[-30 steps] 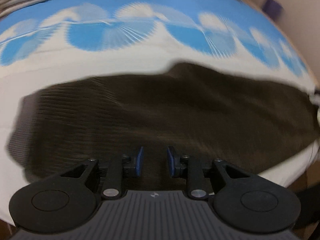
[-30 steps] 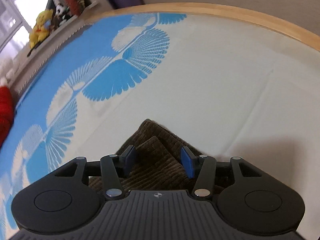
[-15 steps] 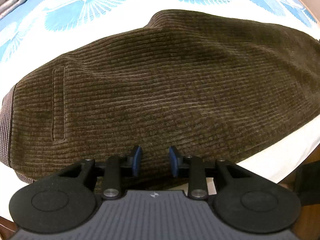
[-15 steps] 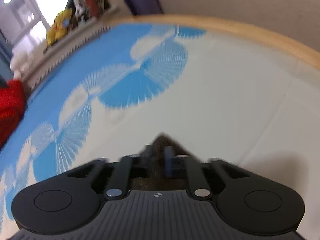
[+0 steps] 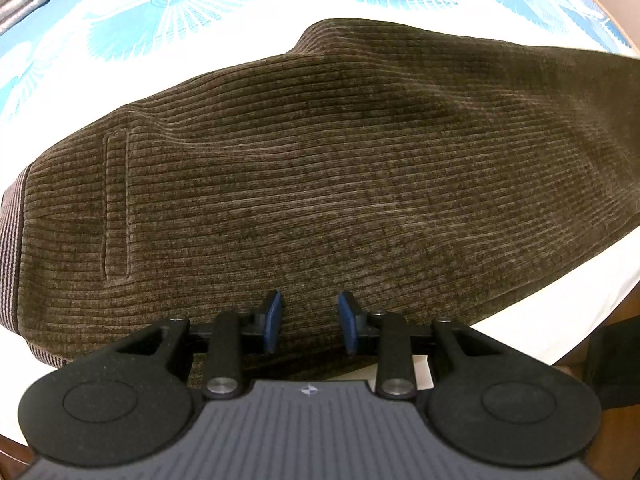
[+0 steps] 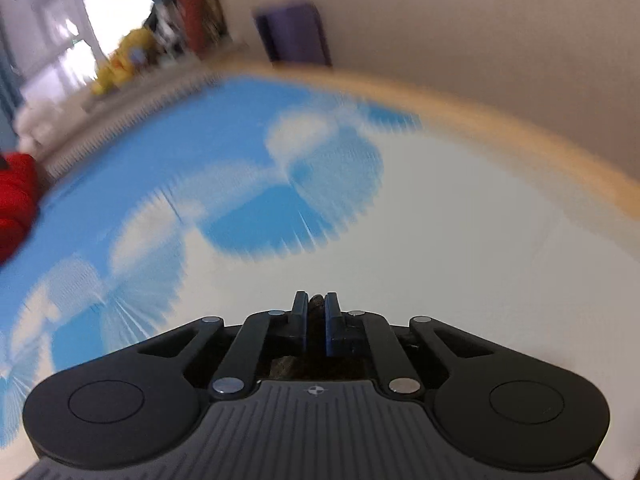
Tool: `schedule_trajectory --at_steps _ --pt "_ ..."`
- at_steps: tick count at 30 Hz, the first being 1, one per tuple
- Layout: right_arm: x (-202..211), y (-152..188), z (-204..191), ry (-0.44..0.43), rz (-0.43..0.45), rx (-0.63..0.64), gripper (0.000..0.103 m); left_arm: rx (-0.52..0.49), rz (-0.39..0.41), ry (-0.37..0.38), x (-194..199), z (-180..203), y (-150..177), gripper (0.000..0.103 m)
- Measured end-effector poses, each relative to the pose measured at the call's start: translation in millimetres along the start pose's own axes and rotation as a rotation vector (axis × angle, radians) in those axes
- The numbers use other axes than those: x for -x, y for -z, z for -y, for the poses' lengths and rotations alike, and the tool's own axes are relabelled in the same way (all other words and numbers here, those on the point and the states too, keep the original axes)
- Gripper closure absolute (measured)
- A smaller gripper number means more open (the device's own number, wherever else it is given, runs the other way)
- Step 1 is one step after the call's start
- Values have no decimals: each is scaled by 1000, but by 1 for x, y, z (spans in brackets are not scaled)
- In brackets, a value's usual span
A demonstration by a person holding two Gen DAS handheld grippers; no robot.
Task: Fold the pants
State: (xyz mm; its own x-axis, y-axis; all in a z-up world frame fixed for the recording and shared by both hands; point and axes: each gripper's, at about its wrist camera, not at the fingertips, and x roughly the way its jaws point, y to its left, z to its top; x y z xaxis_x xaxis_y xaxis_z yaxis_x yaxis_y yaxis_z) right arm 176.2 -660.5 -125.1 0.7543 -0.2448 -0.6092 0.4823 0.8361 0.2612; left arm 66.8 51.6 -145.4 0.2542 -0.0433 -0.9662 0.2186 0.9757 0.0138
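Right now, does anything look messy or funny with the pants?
Mostly fine. The brown pants lie flat on the bed sheet, with one soft bump right of middle. The right gripper pinches a bit of them; the left gripper is open.

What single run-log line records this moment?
task: fold pants | left gripper: open over pants | right gripper: shut on pants fabric | surface: blue-white sheet

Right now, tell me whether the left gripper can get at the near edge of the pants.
Probably yes. The left gripper is open and sits right over the near edge of the brown corduroy pants, with nothing between its fingers and the fabric.
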Motion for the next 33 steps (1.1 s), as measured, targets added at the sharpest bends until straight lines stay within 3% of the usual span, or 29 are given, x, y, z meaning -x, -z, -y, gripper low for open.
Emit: schedule_trajectory --at_steps 2,6,9,12,14,15,17,19,20,24,28,30,32,33 --pt "-3 4 -10 18 45 65 95 -6 0 -4 0 1 -1 67" --pt "-33 25 -14 237 -71 129 90 14 28 -6 5 -2 -2 66" --pt "-25 23 -12 299 -81 85 86 34 99 29 18 -6 -5 66" --pt "1 16 -20 224 -1 69 85 66 110 62 20 -11 -6 66" --pt "11 16 -25 130 12 85 84 62 44 64 9 -9 -3 66" --pt "12 19 -26 76 -12 89 82 44 -7 58 1 -7 1 66" --pt "1 31 -24 -7 -154 100 72 -34 -7 30 0 3 7 65" --pt "-16 53 -17 42 -372 107 72 -36 -16 43 8 2 4 64" --pt "-17 60 -14 69 -414 114 72 -16 -9 60 16 -5 1 64" --pt "10 49 -13 140 -391 110 70 49 104 39 65 -55 -18 62" --pt "54 39 0 68 -334 -9 59 109 171 -34 86 -126 -30 62" --pt "70 38 7 75 -320 -49 57 157 98 -41 66 -161 -17 63" --pt "80 46 19 102 -327 -134 56 177 -64 -79 25 -182 11 65" --pt "84 49 25 109 -336 -175 56 131 -146 -112 11 -181 21 60"
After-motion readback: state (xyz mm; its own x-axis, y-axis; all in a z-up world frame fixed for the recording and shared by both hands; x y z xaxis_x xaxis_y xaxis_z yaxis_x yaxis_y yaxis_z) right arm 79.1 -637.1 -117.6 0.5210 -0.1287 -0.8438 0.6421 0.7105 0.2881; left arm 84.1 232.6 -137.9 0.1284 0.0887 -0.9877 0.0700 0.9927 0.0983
